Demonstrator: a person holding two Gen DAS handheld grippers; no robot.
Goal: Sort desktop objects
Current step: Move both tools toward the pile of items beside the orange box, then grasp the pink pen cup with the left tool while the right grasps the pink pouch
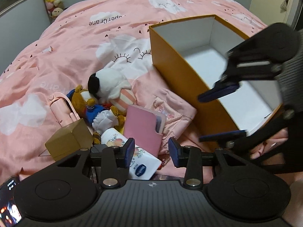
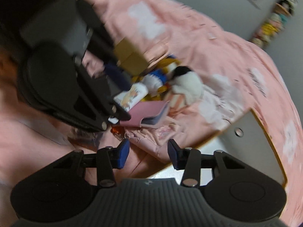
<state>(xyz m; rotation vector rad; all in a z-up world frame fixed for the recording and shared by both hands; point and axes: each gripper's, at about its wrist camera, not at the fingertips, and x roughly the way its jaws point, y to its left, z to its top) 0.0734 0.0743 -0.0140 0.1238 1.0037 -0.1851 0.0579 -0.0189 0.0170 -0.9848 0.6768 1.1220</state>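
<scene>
Down on the bed (image 1: 75,43), a pink quilt printed with clouds carries a small heap of things. At the heap's left lies a pink fan (image 1: 60,106), and a brown carton (image 1: 70,139) sits in front of it. Behind them a bear (image 1: 89,106) in a blue outfit leans against a white dog plush (image 1: 109,83) with a black ear. A white lotion tube (image 1: 140,160) lies nearest the camera, with a pink wallet (image 1: 144,128) propped against it.

To the right of the heap stands an orange box (image 1: 170,66), open on top, white inside, with nothing visible in it.

The left tool (image 1: 150,152) hovers just above the tube, jaws partly apart; the left pad overlaps the tube in view, but neither pad presses on anything. The right tool (image 1: 221,116) hangs over the box's near corner, jaws also apart with nothing between them. Its own view is blurred; there its tool (image 2: 148,152) shows the same gap above the quilt and the box rim (image 2: 272,147).

A phone (image 1: 9,202) with a lit screen shows at the left view's lower left corner.
</scene>
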